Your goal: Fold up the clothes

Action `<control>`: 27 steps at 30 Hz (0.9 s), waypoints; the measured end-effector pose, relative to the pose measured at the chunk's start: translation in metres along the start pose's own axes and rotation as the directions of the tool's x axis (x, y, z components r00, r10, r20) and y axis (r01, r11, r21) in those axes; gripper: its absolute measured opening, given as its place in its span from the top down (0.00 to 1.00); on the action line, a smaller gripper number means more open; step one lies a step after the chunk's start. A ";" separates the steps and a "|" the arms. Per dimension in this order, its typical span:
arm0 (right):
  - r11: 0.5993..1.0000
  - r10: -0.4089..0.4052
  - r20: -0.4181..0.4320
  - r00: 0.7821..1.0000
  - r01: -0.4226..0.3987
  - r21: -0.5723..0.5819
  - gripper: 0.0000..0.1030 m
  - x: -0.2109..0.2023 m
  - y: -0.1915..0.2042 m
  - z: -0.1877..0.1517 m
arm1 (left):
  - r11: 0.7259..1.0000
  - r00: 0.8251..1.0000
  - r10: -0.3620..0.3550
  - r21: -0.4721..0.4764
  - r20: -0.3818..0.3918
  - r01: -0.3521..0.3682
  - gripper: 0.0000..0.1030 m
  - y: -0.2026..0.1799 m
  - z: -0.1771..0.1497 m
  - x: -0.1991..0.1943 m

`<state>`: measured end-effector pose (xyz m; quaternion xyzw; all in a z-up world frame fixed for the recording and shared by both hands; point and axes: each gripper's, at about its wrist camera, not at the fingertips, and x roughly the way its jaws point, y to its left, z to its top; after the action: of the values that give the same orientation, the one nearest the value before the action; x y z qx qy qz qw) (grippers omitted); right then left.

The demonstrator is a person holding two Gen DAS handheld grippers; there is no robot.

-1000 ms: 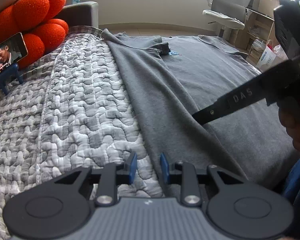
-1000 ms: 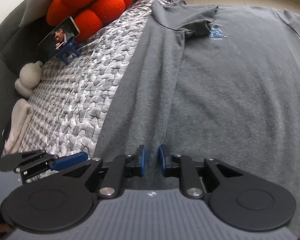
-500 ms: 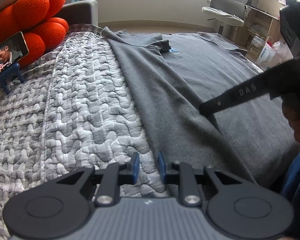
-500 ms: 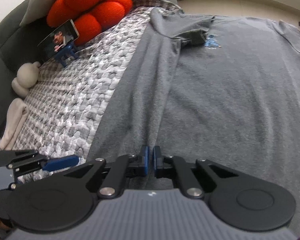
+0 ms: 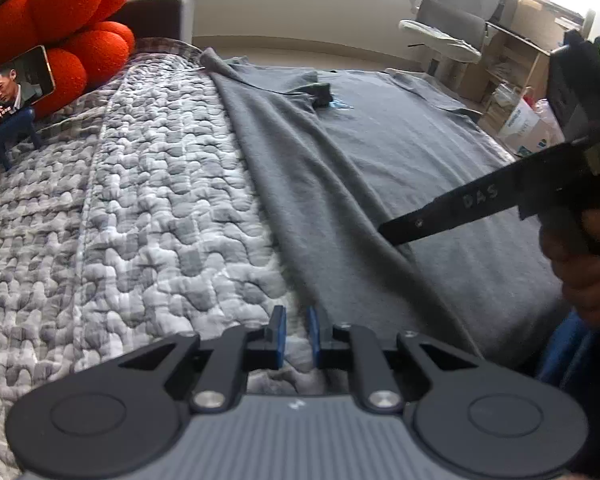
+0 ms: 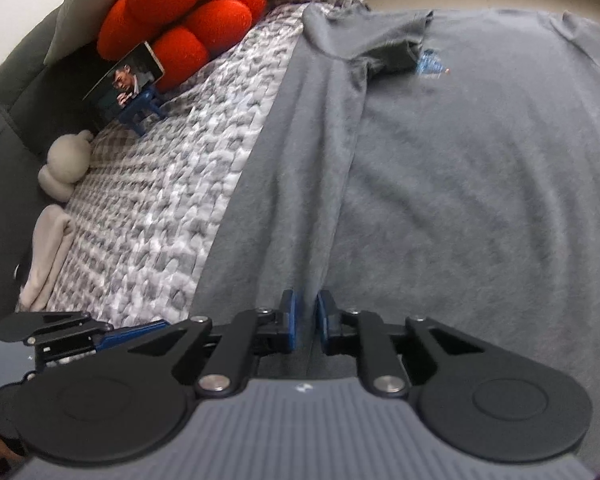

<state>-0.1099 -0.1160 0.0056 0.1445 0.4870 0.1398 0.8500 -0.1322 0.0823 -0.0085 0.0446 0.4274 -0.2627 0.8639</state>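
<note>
A grey T-shirt [image 5: 400, 168] lies flat on the quilted bed cover [image 5: 140, 200], its left side folded inward in a long strip, the sleeve doubled back near a small blue logo [image 5: 342, 104]. My left gripper [image 5: 296, 316] hovers at the shirt's near left edge, jaws closing; quilt and the hem edge show in the gap, and the pads press nothing. My right gripper [image 6: 304, 300] straddles the folded strip's inner edge on the shirt [image 6: 460, 180]. Its jaws are opening, with the fabric ridge between them unpinched. A hand holds it at the right of the left wrist view.
A red flower cushion [image 5: 60, 20] and a phone on a blue stand [image 5: 16, 88] sit at the bed's far left. A pale plush toy [image 6: 64, 164] lies by the dark sofa side. An office chair [image 5: 448, 12] and boxes [image 5: 520, 120] stand beyond the bed.
The left jaws have narrowed steadily. The right jaws closed almost together half a second ago and have parted again. Neither hand has shifted much over the shirt.
</note>
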 end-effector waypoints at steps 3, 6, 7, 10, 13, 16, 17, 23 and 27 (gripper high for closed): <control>1.000 0.000 -0.003 1.000 0.000 -0.002 0.70 -0.007 0.005 -0.014 | 0.999 0.999 -0.034 -0.012 -0.013 0.034 0.79 -0.002 -0.003 -0.003; 1.000 0.002 -0.002 1.000 -0.002 0.001 0.66 -0.014 0.009 -0.032 | 0.999 0.998 -0.038 0.004 -0.040 0.038 0.69 -0.010 -0.009 -0.002; 1.000 0.003 -0.001 1.000 -0.003 0.004 0.66 -0.016 0.011 -0.040 | 0.999 0.998 -0.034 0.015 -0.044 0.035 0.68 -0.013 -0.012 -0.004; 0.999 0.023 0.015 1.000 -0.024 0.032 0.66 -0.022 0.013 -0.063 | 0.999 0.997 -0.036 0.021 -0.073 0.038 0.66 -0.018 -0.020 -0.003; 0.999 -0.002 0.038 0.999 0.001 0.032 0.90 -0.027 0.017 -0.076 | 0.997 0.996 0.016 0.072 -0.091 -0.009 0.66 -0.027 -0.026 0.004; 0.998 -0.026 0.073 0.997 0.022 0.051 0.98 -0.038 0.017 -0.081 | 0.993 0.994 0.059 0.106 -0.091 -0.049 0.71 -0.032 -0.028 0.002; 0.998 -0.019 0.094 0.995 0.014 0.061 0.98 -0.045 0.016 -0.082 | 0.991 0.993 0.075 0.117 -0.096 -0.064 0.78 -0.032 -0.029 0.001; 0.998 -0.030 0.068 0.997 0.025 0.062 0.95 -0.036 0.014 -0.090 | 0.994 0.989 0.084 0.080 -0.123 -0.074 0.83 -0.026 -0.035 -0.007; 0.997 -0.004 0.068 0.998 -0.001 0.083 0.85 -0.040 0.012 -0.094 | 1.000 0.991 0.007 0.001 -0.131 -0.007 0.78 -0.019 -0.037 -0.017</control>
<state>-0.2119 -0.1098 -0.0034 0.1839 0.4633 0.1139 0.8594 -0.1765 0.0846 -0.0162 0.0633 0.4829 -0.2563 0.8349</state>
